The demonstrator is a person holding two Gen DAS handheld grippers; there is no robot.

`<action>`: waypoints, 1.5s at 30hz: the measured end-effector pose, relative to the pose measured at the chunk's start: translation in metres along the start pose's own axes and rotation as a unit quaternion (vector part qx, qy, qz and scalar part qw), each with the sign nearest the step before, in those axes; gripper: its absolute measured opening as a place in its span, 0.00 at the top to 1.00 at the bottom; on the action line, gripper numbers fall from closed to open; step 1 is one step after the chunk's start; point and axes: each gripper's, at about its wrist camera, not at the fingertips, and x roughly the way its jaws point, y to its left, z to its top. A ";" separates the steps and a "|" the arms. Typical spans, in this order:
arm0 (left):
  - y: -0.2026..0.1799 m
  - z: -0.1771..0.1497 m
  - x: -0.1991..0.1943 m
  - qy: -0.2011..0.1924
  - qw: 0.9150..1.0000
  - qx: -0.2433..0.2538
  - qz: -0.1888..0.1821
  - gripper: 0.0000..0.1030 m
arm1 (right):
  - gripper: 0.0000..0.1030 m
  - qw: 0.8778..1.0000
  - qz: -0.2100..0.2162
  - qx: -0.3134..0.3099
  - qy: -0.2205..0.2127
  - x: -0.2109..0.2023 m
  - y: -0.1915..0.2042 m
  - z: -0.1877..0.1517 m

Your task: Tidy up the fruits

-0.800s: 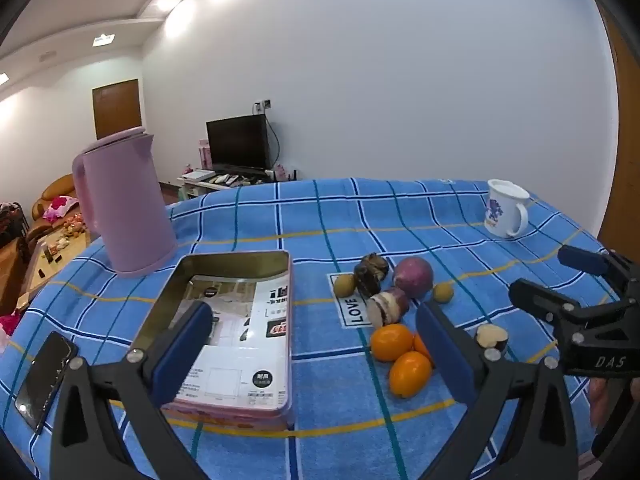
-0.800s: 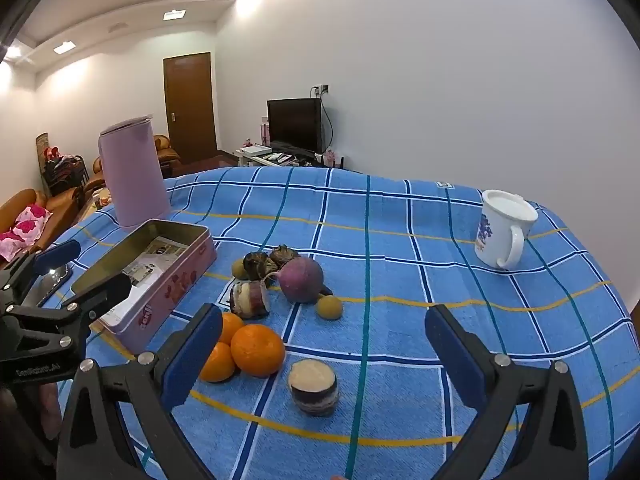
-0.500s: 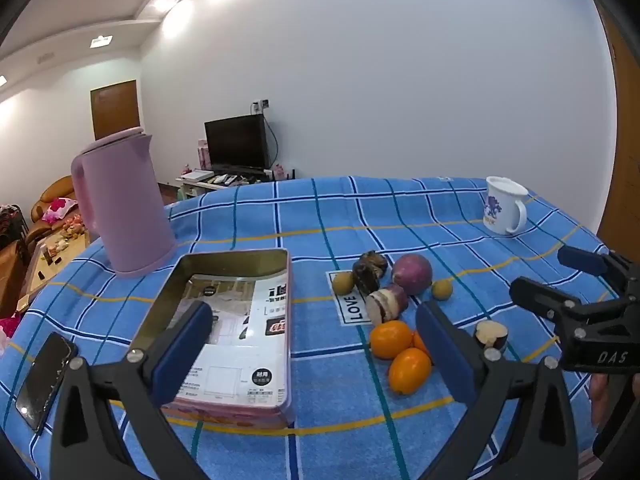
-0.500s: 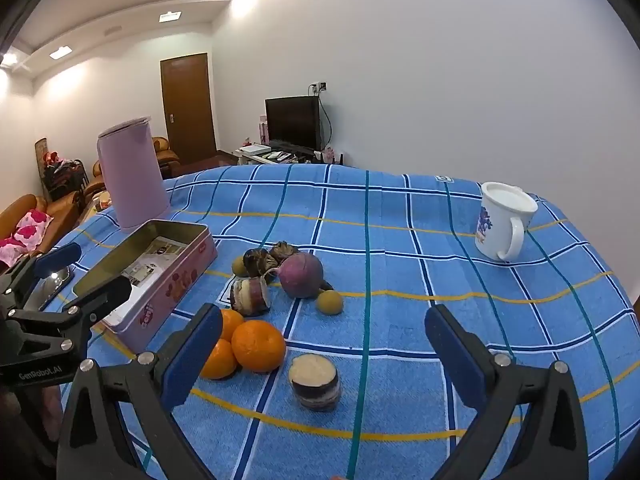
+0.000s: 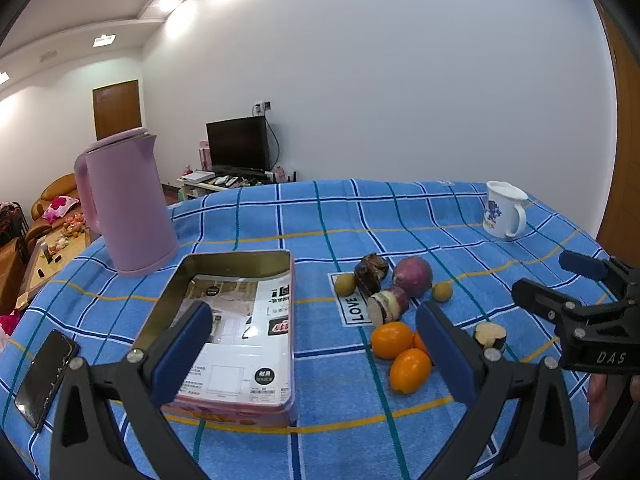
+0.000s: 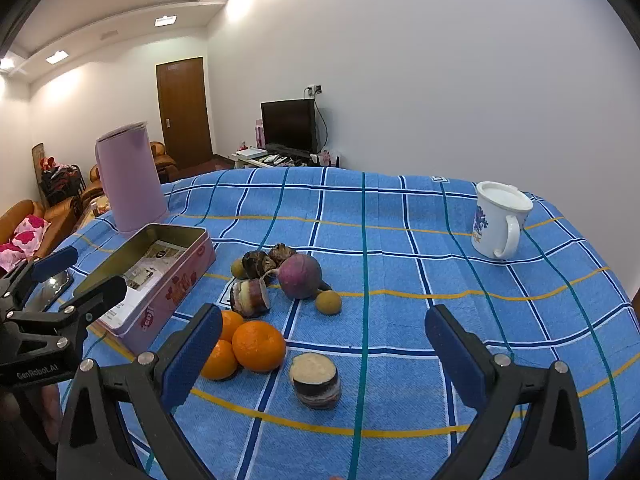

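Three oranges (image 6: 258, 345) (image 5: 391, 339) lie on the blue checked cloth, near a cut purple slice (image 6: 315, 378) (image 5: 490, 334), a round purple root (image 6: 300, 275) (image 5: 413, 276), a cut root piece (image 6: 251, 298), dark lumps (image 6: 264, 259) and two small brown fruits (image 6: 328, 302) (image 5: 345, 283). An open pink tin (image 5: 236, 322) (image 6: 160, 276) holds printed paper. My left gripper (image 5: 316, 350) is open over the tin's right side. My right gripper (image 6: 320, 346) is open above the oranges and the slice, holding nothing.
A pink kettle (image 5: 124, 204) stands behind the tin at the left. A white mug (image 6: 500, 218) stands at the far right. A phone (image 5: 46, 376) lies at the table's left edge. A TV (image 5: 238, 145) and sofas are beyond the table.
Both views have shifted slightly; the fruits sit a little lower and closer in the right wrist view. Both grippers stay open and empty.
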 end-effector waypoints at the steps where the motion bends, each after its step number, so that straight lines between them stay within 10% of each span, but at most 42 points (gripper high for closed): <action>1: 0.000 0.000 0.000 0.000 1.000 0.000 0.000 0.00 | 0.01 1.000 0.000 0.000 0.000 0.000 0.000 0.000; 45: 0.003 0.002 -0.001 -0.003 1.000 -0.001 -0.001 0.00 | 0.01 1.000 0.008 0.004 0.004 0.003 0.002 -0.001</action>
